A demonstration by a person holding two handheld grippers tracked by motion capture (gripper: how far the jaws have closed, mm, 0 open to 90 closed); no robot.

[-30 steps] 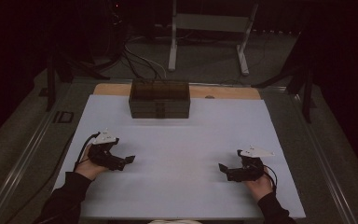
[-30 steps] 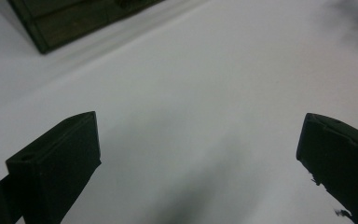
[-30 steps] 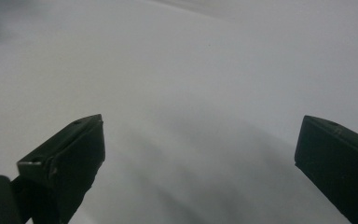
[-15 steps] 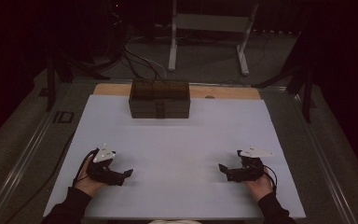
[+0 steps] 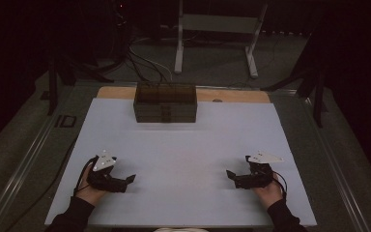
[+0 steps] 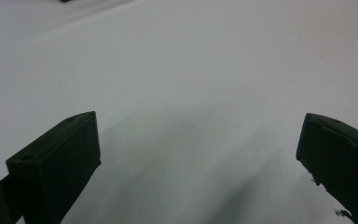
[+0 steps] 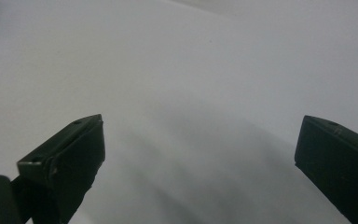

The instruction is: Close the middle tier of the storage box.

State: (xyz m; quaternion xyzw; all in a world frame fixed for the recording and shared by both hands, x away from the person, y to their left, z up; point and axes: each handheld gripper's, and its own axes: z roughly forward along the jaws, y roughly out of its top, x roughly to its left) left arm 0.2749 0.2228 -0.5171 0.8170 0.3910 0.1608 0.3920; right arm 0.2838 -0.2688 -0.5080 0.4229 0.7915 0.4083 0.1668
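Since the earlier frame, the left gripper [image 5: 128, 180] was drawn nearer the table [image 5: 183, 145] edge; both it and the right gripper [image 5: 232, 175] were spread, empty, well apart from the dark box [image 5: 165, 102].

The surface [image 5: 183, 159] is a white sheet over a wooden top, whose bare wood shows as a strip along the far edge. A dark box [image 5: 165, 103] stands on it at that far edge, well ahead of the left hand-held gripper [image 5: 128, 180] and the right hand-held gripper [image 5: 232, 175], about midway between them. Both rest low at the near edge, well apart.
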